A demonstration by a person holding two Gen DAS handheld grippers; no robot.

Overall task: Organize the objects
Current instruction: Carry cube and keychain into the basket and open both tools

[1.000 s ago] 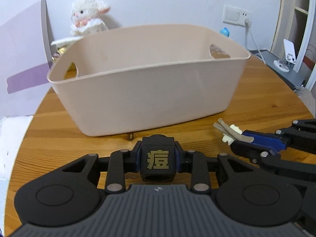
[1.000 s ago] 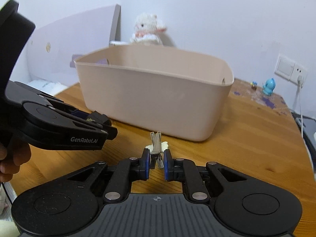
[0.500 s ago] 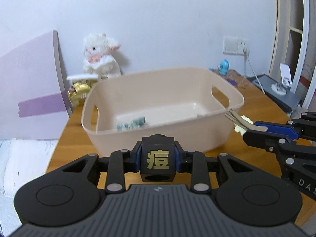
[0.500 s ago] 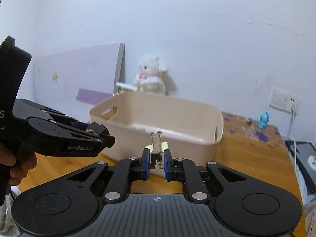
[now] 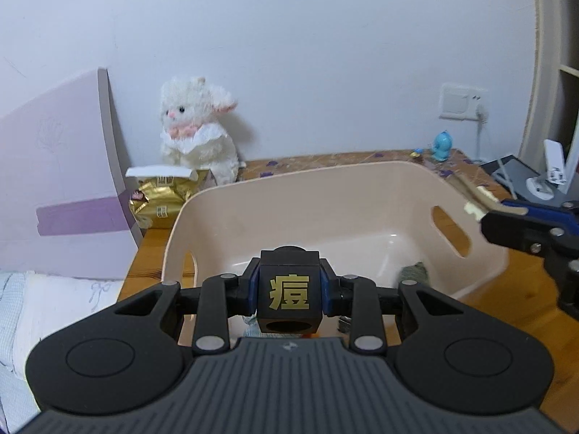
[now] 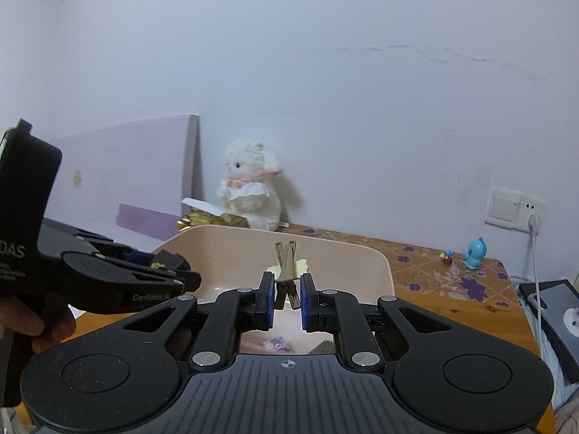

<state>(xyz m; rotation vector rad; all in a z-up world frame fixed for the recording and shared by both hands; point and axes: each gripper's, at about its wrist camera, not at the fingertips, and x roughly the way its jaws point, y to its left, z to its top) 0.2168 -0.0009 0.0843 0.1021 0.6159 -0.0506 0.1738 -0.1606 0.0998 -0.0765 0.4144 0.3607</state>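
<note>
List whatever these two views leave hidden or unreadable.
- Basin floor: left wrist view, near part hidden behind the left gripper and its black cube.
- Dark lump in the basin: too small to identify.
- Clothespin in the right gripper: right wrist view, lower end hidden between the pads.

The basin (image 5: pixel 362 184) stands open-topped, its pale floor mostly bare but for small items near the front. A plush lamb (image 5: pixel 197 133) and gold packet (image 5: pixel 161 202) crowd the tabletop (image 6: pixel 452 289) behind it; a purple board (image 5: pixel 61 195) walls the left.
</note>
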